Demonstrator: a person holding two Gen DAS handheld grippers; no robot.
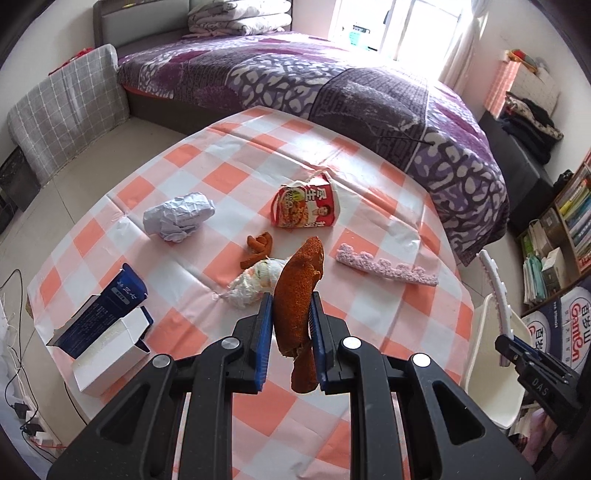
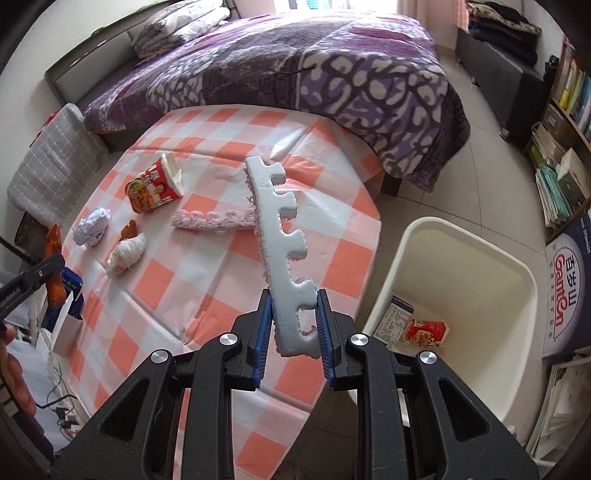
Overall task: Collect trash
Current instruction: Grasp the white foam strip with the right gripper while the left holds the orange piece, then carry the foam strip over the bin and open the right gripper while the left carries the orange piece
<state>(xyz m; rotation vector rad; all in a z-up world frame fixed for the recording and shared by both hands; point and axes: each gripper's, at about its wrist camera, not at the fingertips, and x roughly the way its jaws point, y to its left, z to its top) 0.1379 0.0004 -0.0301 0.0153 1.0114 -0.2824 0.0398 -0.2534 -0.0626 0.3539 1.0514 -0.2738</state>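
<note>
Gripping a long orange-brown scrap [image 1: 297, 314], your left gripper [image 1: 291, 334] has its blue pads clamped on either side of the piece, which stands upright between them above the table [image 1: 229, 155]. Your right gripper [image 2: 294, 325] is clenched on the lower end of a white foam strip [image 2: 284, 251] with notched edges, and the strip rises tilted over the table's right side.

You work over a table covered with an orange-and-white checked cloth that shows fold creases. Still lying on it are a crumpled ball of white paper [image 1: 178, 220], a red instant-noodle cup [image 1: 306, 205] tipped on its side, a small curled orange scrap [image 1: 258, 248], a wadded white wrapper [image 1: 255, 282] just beside that scrap, and a pink notched foam strip [image 1: 386, 267] lying flat toward the right. An open blue-and-white carton [image 1: 105, 328] sits near the table's left edge.

Just off the table's right side stands a cream plastic bin [image 2: 461, 258] on the tiled floor; inside it you can see a printed packet [image 2: 395, 319] and a red noodle wrapper [image 2: 424, 332] on the bottom.

Behind the table runs a bed [image 1: 332, 85] under a purple patterned quilt, with folded bedding [image 1: 240, 16] at its head and a bright window [image 1: 399, 26] beyond. A grey checked cushion [image 1: 70, 107] leans at the left, bookshelves [image 1: 565, 229] crowd the right wall, and cables [image 1: 22, 398] trail on the floor at the lower left.
</note>
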